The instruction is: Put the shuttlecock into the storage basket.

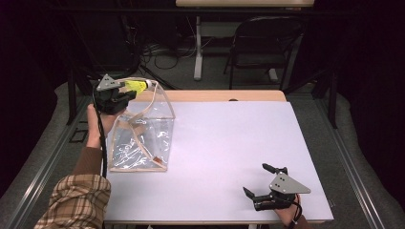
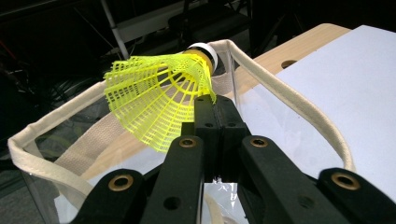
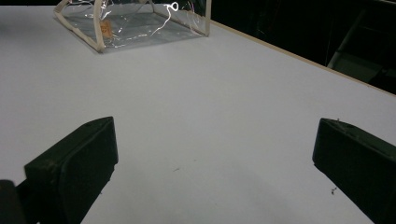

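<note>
A clear plastic bag [image 1: 143,136] with cream fabric trim stands open at the table's left side. Over its top rim my left gripper [image 1: 125,90] is shut on a yellow plastic shuttlecock [image 1: 138,85]. In the left gripper view the jaws pinch the edge of the shuttlecock's [image 2: 159,95] mesh skirt, its white cork end pointing away above the bag's rim [image 2: 285,98]. My right gripper [image 1: 263,180] rests near the table's front right edge, jaws wide apart with nothing between them. The right gripper view has the bag [image 3: 135,23] far off across the bare tabletop.
The white table [image 1: 224,143] has a wooden strip along its far edge. Behind it stand a dark folding chair [image 1: 260,43] and another table's legs [image 1: 198,47], with cables on the floor. A plaid sleeve [image 1: 76,200] enters at bottom left.
</note>
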